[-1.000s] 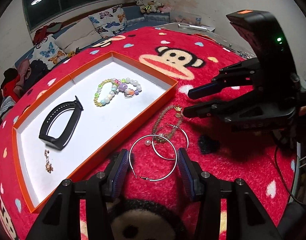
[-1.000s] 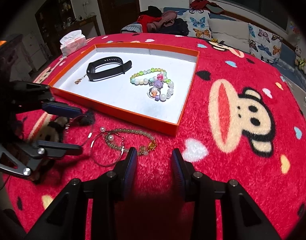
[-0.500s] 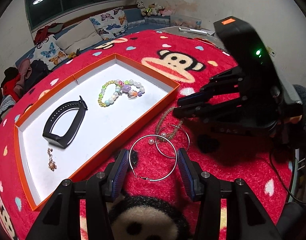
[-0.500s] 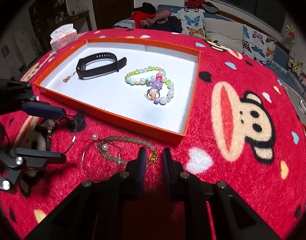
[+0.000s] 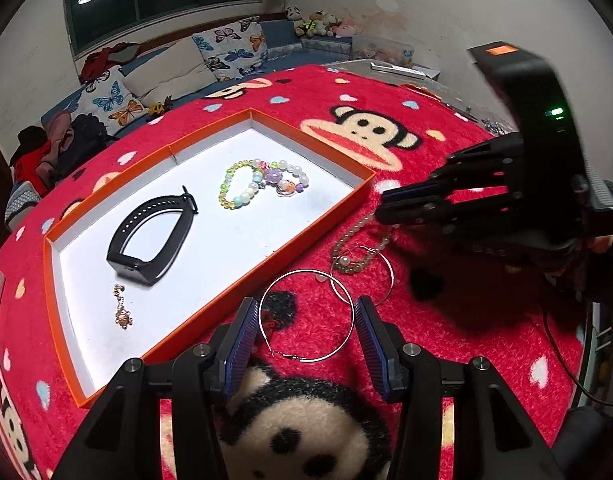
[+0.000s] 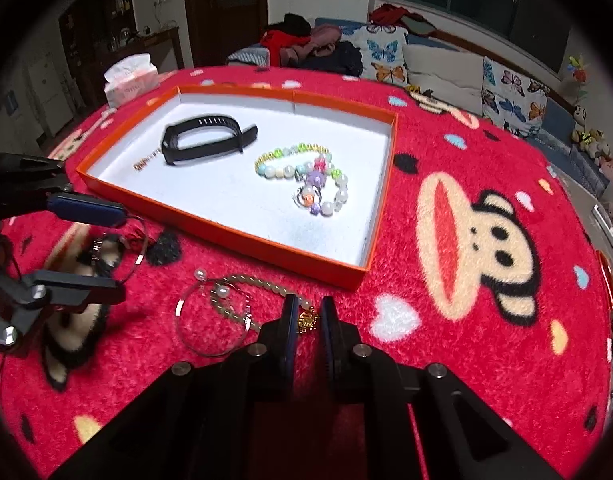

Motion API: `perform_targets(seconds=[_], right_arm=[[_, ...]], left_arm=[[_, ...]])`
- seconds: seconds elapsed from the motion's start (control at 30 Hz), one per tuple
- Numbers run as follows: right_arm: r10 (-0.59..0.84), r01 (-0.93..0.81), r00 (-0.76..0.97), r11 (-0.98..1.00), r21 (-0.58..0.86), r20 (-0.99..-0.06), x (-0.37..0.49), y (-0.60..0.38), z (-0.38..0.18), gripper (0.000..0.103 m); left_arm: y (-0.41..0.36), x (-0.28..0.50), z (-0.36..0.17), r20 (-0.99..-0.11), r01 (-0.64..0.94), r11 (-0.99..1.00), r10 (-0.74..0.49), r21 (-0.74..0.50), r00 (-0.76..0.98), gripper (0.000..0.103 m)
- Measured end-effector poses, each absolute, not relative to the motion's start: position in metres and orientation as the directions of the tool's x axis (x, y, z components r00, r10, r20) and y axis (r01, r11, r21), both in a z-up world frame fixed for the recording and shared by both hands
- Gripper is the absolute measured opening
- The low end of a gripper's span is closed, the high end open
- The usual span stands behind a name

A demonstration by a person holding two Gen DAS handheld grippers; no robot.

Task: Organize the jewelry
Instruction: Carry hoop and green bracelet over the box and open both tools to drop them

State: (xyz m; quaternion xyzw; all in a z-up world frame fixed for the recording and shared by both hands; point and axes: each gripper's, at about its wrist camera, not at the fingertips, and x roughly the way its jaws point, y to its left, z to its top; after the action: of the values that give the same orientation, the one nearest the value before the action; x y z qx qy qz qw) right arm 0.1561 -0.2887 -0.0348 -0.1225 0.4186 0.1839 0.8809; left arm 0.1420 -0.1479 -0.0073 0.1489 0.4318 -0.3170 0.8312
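An orange tray (image 5: 318, 220) (image 6: 266, 246) holds a black wristband (image 5: 152, 236) (image 6: 206, 140), a colourful bead bracelet (image 5: 262, 184) (image 6: 306, 178) and a small gold chain (image 5: 121, 312). On the red rug lie two silver hoop earrings (image 5: 306, 316) (image 6: 212, 320) and an olive bead bracelet (image 5: 354, 248) (image 6: 262, 288) with a gold charm (image 6: 307, 318). My left gripper (image 5: 306, 328) is open around one hoop. My right gripper (image 6: 307, 316) is nearly shut, its jaws on either side of the gold charm.
The red monkey-print rug (image 6: 466, 240) covers the table. A tissue box (image 6: 128, 78) stands beyond the tray's far left corner. A sofa with butterfly cushions (image 5: 226, 52) lies behind. A cable (image 5: 562, 360) runs at the right.
My right gripper has moved forward to the olive bracelet and its jaws have closed in around the gold charm. My left gripper stays open around the hoop.
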Motion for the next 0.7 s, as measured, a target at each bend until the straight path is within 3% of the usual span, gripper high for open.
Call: perform_targets(seconds=[0.7], right_arm=[[0.317, -0.481, 0.664, 0.875, -0.062, -0.677, 0.141, -0.285, 0.033, 0.013]], left_arm=[[-0.117, 0.149, 0.022, -0.774, 0.589, 0.808, -0.388, -0.025, 0.499, 0.053]])
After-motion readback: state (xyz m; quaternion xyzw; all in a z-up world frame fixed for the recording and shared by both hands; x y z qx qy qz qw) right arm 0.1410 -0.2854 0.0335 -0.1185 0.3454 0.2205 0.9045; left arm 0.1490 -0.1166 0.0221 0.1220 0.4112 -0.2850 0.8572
